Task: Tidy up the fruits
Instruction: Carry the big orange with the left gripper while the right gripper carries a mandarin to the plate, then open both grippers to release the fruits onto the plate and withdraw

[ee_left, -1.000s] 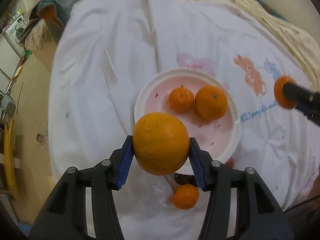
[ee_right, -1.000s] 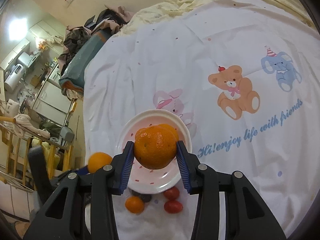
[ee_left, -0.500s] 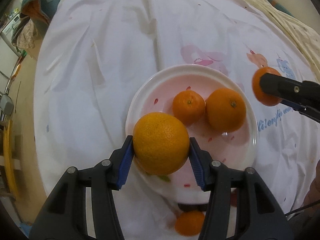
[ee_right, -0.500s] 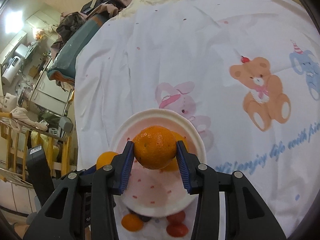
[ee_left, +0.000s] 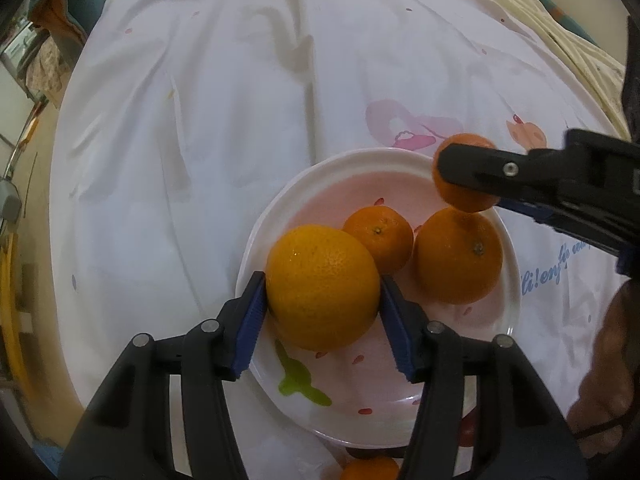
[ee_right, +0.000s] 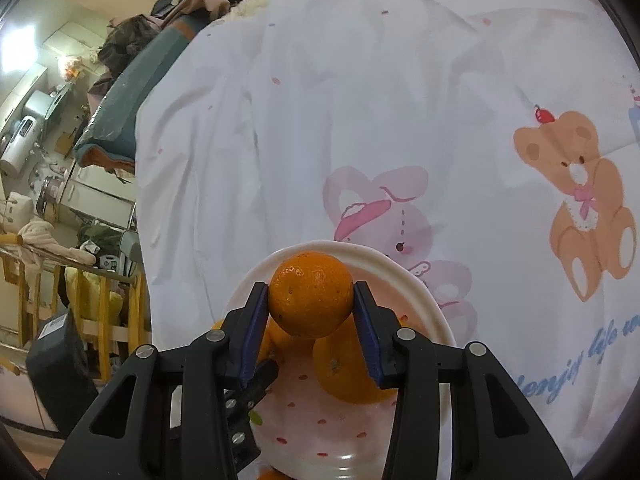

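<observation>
Both oranges moved over the plate (ee_left: 256, 264), each between hand-held gripper pads.

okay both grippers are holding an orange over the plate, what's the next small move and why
Probably open the left gripper to release the big orange: it sits low over bare plate. The right gripper, with its small orange, hangs above fruit already there.

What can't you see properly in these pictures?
- Left wrist view: the red fruit and small orange beyond the plate are mostly hidden by the left tool and the bottom edge.
- Right wrist view: the large orange in the left tool is almost hidden behind the right tool.
</observation>
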`<state>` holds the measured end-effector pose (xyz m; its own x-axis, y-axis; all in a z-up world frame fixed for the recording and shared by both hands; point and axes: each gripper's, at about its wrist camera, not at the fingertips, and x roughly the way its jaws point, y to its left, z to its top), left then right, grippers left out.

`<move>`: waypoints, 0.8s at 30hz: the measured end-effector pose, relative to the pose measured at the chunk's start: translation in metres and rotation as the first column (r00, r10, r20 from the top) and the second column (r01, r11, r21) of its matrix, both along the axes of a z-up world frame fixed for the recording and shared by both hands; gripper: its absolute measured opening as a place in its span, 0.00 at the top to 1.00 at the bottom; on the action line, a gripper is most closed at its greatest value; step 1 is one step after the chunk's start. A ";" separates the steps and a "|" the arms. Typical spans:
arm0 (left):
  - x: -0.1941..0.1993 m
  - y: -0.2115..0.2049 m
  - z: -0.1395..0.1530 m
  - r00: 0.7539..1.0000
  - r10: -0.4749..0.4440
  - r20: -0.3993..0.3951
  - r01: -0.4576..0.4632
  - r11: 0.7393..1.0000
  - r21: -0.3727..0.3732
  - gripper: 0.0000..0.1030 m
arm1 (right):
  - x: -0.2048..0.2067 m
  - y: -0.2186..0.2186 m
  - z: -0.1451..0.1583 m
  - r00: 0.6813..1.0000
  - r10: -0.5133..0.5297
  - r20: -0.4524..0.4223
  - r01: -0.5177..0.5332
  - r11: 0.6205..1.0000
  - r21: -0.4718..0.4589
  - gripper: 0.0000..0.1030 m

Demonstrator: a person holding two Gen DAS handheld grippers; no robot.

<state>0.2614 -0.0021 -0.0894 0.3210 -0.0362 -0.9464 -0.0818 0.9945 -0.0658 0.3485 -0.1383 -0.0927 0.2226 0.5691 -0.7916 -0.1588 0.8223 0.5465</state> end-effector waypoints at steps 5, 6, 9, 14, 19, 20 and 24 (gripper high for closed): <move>0.005 -0.001 -0.002 1.000 -0.009 -0.017 0.009 1.000 -0.002 0.35 | 0.001 0.002 -0.006 0.999 0.010 -0.033 -0.010 1.000 0.023 0.46; 0.004 -0.001 -0.003 1.000 -0.011 -0.015 0.011 1.000 -0.020 0.32 | 0.000 0.001 -0.004 1.000 0.006 -0.021 -0.006 1.000 0.025 0.38; 0.004 -0.003 -0.004 1.000 -0.013 -0.016 0.013 1.000 -0.017 0.30 | -0.002 -0.005 0.005 1.000 -0.009 0.009 0.009 1.000 0.024 0.32; 0.002 -0.007 -0.004 1.000 -0.020 -0.021 0.020 1.000 0.000 0.28 | -0.004 -0.020 0.017 0.998 -0.045 0.043 0.044 0.999 0.012 0.30; 0.000 -0.008 -0.001 1.000 -0.017 -0.015 0.017 1.000 0.005 0.28 | -0.015 -0.037 0.029 0.996 -0.072 0.061 0.073 0.997 -0.021 0.30; 0.000 -0.009 0.000 1.000 -0.016 -0.013 0.016 1.000 0.010 0.28 | -0.018 -0.041 0.031 0.995 -0.080 0.060 0.082 0.996 -0.031 0.30; -0.006 -0.007 0.006 1.000 -0.009 0.002 0.009 1.000 0.011 0.28 | -0.028 -0.050 0.037 0.994 -0.089 0.055 0.092 0.995 -0.046 0.29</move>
